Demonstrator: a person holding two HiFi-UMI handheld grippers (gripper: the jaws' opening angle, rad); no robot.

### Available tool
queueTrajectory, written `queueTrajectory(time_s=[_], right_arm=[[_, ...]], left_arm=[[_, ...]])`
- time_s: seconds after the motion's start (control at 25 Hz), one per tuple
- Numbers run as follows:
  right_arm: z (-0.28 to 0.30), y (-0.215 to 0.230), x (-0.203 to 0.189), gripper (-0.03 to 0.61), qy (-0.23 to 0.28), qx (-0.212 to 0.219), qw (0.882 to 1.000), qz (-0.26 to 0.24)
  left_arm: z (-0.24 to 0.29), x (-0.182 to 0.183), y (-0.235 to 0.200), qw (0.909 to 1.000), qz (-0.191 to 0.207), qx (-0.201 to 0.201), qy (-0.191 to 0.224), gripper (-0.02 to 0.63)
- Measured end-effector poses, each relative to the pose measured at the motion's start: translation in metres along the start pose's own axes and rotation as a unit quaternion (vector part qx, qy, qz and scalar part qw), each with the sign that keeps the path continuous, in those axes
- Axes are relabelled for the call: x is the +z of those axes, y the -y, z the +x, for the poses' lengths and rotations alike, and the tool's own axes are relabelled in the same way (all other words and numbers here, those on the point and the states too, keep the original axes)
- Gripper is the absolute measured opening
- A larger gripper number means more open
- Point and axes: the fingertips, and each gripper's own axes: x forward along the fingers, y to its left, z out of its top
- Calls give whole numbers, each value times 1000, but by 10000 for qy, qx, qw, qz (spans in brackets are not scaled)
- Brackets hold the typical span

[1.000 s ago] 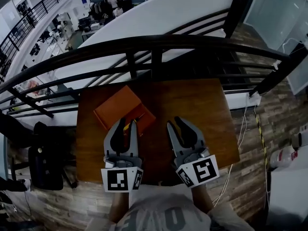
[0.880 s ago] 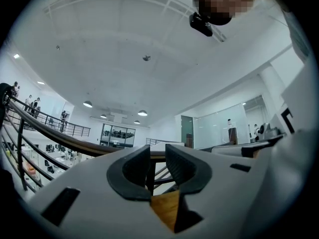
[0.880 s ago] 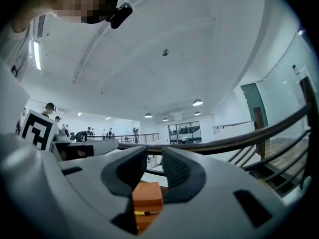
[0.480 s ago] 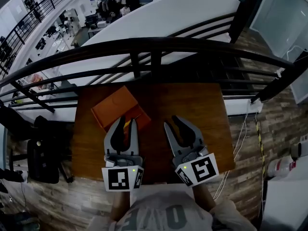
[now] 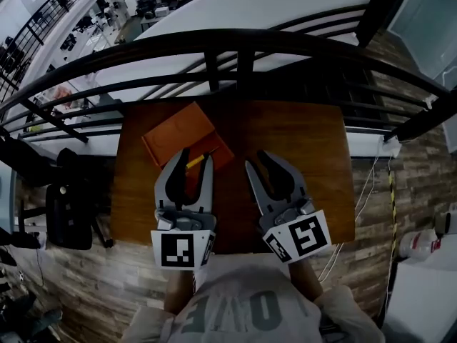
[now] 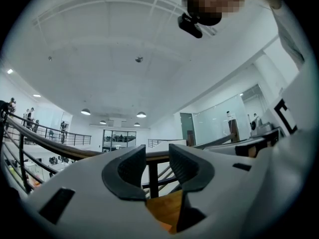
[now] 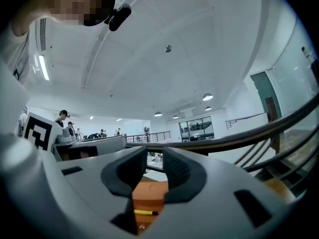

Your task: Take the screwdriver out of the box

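An orange box (image 5: 184, 136) stands open at the back left of the wooden table (image 5: 300, 145). The screwdriver's yellow handle (image 5: 195, 161) lies at the box's near edge, between the tips of my left gripper (image 5: 193, 160). That gripper's jaws are opening, and in the left gripper view the pads of my left gripper (image 6: 157, 161) stand apart with nothing pressed between them. My right gripper (image 5: 257, 161) hovers beside it over bare table, open a little and holding nothing. In the right gripper view the screwdriver (image 7: 146, 212) lies across the orange box (image 7: 149, 193), below my right gripper (image 7: 154, 164).
A black metal railing (image 5: 243, 48) runs along the table's far side, with a drop to a lower floor behind it. A dark chair (image 5: 71, 213) stands left of the table. A white cable (image 5: 364, 191) hangs at the right edge.
My left gripper's jaws have spread apart from around the screwdriver, which now lies loose between the tips. The right gripper has barely moved.
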Motion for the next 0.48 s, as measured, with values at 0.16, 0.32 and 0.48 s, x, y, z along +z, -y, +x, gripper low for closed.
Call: queueTrajectory(time_s=[0.16, 0.32, 0.48], right_arm=[[7, -2, -10, 94, -79, 155, 9998, 51], [19, 0, -15, 94, -152, 241, 9996, 89], [29, -1, -26, 94, -307, 368, 9987, 161]], left_arm=[[0, -15, 0, 9992, 237, -210, -241, 170], [11, -32, -15, 9960, 484, -327, -680, 176], [20, -51, -37, 9926, 422, -376, -1074, 176]])
